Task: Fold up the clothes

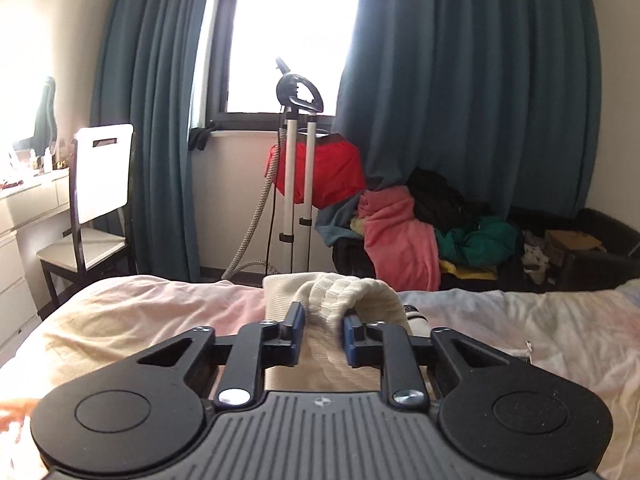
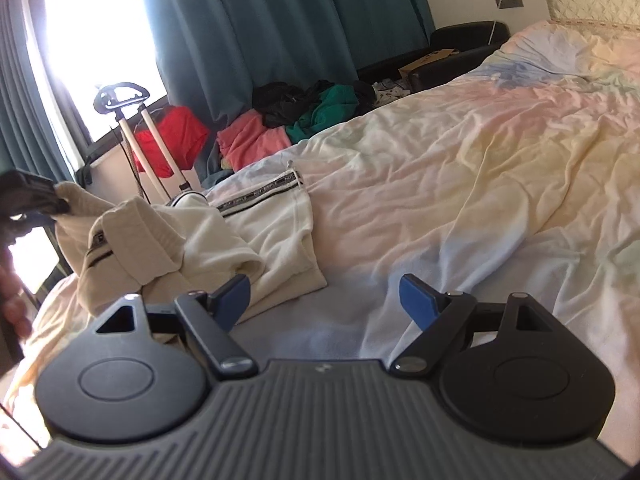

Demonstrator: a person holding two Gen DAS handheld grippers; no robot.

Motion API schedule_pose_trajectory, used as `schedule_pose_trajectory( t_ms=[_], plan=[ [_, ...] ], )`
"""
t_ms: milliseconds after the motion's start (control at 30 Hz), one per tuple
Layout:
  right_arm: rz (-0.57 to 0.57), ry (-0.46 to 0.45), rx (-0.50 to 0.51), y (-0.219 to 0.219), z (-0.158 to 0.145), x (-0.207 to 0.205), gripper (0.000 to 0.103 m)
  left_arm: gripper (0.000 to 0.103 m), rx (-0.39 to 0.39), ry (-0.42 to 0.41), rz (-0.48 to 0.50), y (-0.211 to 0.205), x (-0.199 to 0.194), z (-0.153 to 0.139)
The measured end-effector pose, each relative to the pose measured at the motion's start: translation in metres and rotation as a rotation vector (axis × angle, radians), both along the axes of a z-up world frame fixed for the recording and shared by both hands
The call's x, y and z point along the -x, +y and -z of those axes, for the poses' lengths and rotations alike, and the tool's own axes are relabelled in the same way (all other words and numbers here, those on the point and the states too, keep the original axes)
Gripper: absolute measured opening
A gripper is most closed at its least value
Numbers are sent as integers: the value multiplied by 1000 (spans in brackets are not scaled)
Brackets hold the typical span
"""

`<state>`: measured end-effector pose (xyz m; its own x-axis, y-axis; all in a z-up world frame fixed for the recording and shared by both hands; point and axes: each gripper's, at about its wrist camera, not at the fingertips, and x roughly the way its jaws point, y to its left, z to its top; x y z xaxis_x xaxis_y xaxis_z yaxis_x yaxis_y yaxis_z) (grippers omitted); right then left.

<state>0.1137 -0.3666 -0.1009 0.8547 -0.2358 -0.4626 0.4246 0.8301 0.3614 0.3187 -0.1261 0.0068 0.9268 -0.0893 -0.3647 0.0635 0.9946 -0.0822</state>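
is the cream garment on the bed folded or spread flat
Neither: the cream garment is bunched, one end lifted by the left tongs.

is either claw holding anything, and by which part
Left claw pinches the cream garment by a ribbed edge, lifting it. Right claw is open, holding nothing.

Bed with rumpled pastel tie-dye sheet (image 2: pixel 460 168); cream knit garment with black-and-white striped trim (image 2: pixel 256 236) lies bunched at near left, rest of sheet bare
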Motion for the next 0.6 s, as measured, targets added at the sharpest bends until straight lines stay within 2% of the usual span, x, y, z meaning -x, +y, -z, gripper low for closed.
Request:
schedule_pose_trajectory(
  t_ms=[133,367,467,600],
  plan=[
    [5,-12,44,6,-3,3,84,6,27,-85,8,32,37,-31],
    [-10,-42,115,18,-16,17,84,6,148,-166,-3,124,116,-86],
    [-24,-48,157,28,-24,24,84,6,189,-159,-65,175,131,-88],
    [-64,-48,184,43,-31,31,84,6,238,-113,-158,239,122,-76]
  ],
)
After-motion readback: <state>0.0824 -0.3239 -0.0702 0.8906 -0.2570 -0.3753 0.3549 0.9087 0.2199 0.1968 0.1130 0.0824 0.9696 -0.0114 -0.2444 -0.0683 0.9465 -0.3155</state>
